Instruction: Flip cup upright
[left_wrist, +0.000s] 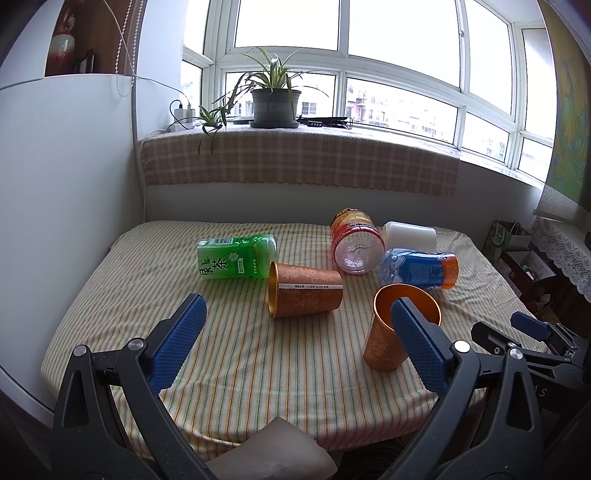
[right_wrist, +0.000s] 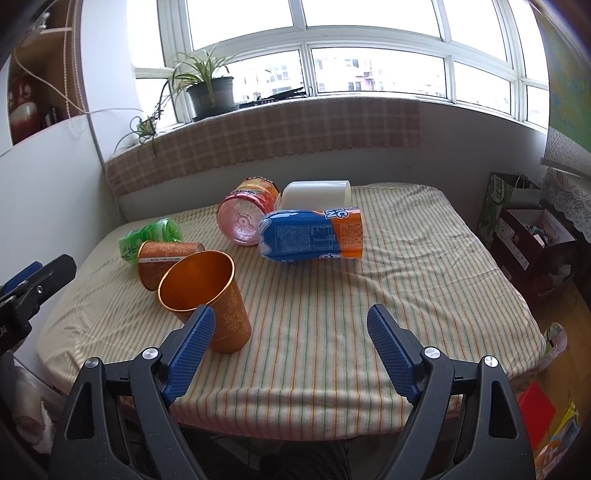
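Two copper-orange metal cups are on the striped tablecloth. One cup (left_wrist: 384, 345) (right_wrist: 214, 295) stands upright with its mouth up, near the table's front. The other cup (left_wrist: 304, 294) (right_wrist: 166, 258) lies on its side behind it. My left gripper (left_wrist: 299, 328) is open and empty; its right finger overlaps the upright cup in the view. My right gripper (right_wrist: 291, 339) is open and empty, just right of the upright cup. It also shows in the left wrist view (left_wrist: 532, 330).
Lying on the table (right_wrist: 369, 332) are a green cup (left_wrist: 236, 260), a pink-red cup (left_wrist: 356, 245), a blue-orange cup (left_wrist: 421, 267) and a white cup (left_wrist: 410, 234). A windowsill with a potted plant (left_wrist: 275, 101) is behind. Bags and boxes (right_wrist: 524, 229) stand right of the table.
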